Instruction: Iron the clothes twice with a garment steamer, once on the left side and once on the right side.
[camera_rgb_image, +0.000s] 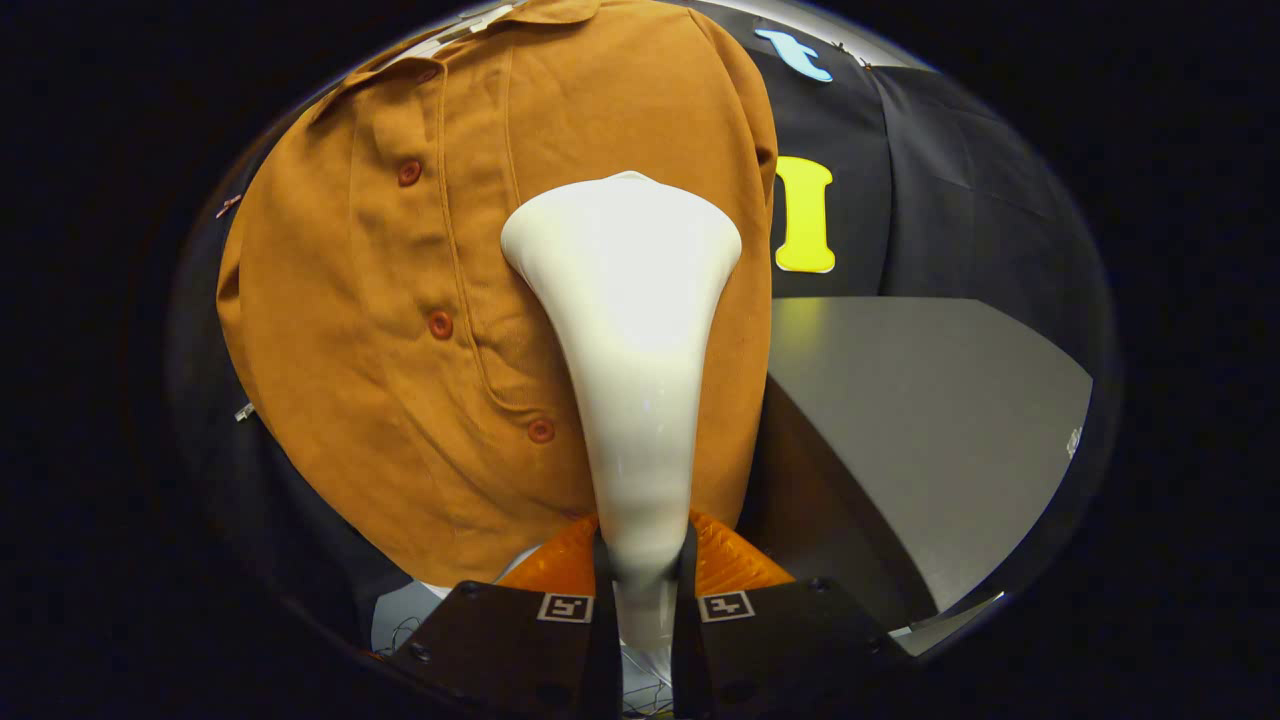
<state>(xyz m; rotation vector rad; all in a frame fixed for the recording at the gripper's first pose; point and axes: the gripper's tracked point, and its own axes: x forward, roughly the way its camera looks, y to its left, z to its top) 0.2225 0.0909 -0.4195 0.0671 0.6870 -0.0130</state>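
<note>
One steamer, clamped at its neck between my gripper fingers, head flared against the shirt right of the buttons, for contact.

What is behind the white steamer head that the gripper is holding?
Behind the steamer head, which the gripper clamps by its neck, hangs the brown shirt, with its buttons to one side. The cloth directly behind the head is covered.
</note>
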